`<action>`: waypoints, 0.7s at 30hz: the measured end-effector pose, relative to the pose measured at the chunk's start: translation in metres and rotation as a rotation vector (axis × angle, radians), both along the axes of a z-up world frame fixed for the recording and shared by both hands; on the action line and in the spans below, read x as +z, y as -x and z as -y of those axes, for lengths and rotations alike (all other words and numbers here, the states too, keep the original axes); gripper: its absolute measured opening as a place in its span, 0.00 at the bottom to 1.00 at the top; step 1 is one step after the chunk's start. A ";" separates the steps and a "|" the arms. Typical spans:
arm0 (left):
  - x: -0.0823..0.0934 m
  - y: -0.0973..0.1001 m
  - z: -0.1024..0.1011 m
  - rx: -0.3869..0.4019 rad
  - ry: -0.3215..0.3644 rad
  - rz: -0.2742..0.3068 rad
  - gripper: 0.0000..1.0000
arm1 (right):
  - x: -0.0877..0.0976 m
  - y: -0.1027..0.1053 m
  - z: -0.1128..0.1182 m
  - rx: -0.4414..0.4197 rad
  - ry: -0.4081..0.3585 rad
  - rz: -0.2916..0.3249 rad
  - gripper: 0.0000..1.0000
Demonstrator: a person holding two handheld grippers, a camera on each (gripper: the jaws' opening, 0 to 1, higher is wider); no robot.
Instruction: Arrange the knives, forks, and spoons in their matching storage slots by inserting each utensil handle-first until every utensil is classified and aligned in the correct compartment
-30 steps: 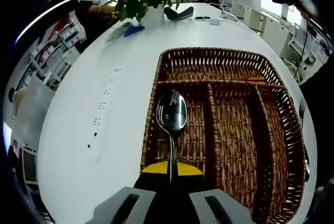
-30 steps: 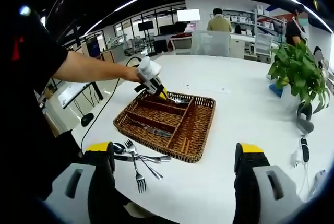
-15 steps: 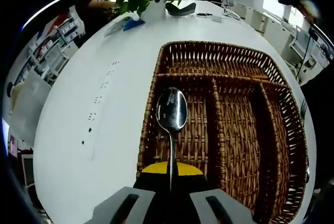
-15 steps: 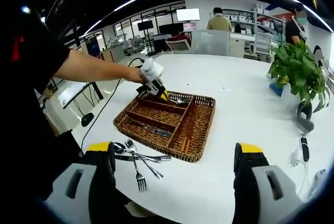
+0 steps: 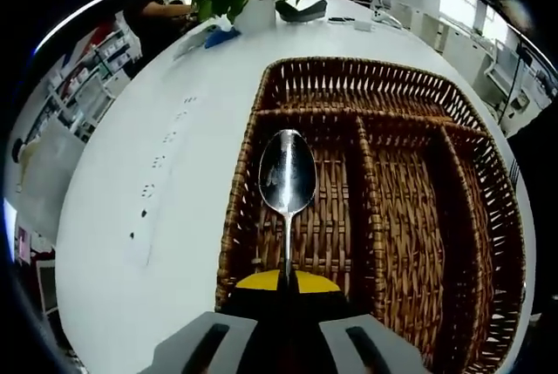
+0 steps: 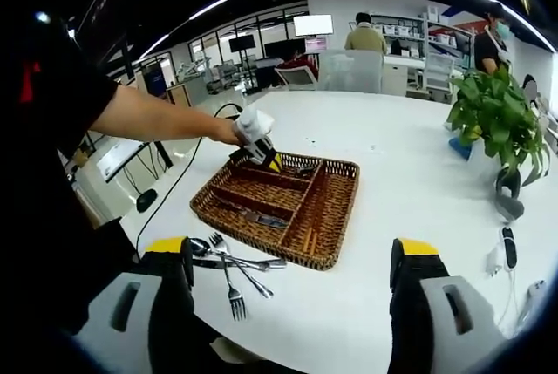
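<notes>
Spoon (image 5: 287, 184) in left tongs (image 5: 283, 287), over basket (image 5: 418, 217)

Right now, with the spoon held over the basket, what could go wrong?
1. The left gripper pinches the spoon only at its handle end, so it may swing or slip.
2. The task wants handle-first, but the bowl leads into the wicker basket.
3. The loose fork and other cutlery lie near the table edge, close to the open right gripper; a nudge might drop them.
</notes>
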State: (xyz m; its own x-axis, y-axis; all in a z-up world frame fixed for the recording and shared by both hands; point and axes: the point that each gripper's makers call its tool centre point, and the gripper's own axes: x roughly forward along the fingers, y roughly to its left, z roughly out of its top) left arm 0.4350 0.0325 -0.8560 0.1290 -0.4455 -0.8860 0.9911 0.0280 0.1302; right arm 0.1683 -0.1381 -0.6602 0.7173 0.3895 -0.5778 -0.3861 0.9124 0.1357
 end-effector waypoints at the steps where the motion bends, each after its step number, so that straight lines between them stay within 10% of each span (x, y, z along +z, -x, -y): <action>1: 0.000 0.000 0.000 -0.012 0.005 0.006 0.02 | 0.000 0.000 0.000 -0.001 -0.004 0.002 0.96; 21: 0.041 -0.001 0.004 0.052 0.129 0.088 0.23 | 0.006 -0.002 -0.008 0.038 0.003 0.023 0.96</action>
State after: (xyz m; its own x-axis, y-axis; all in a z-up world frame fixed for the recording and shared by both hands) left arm 0.4360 0.0283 -0.8152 0.2291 -0.5455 -0.8062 0.9729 0.1007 0.2082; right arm 0.1701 -0.1304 -0.6541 0.7150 0.4150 -0.5627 -0.4239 0.8973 0.1232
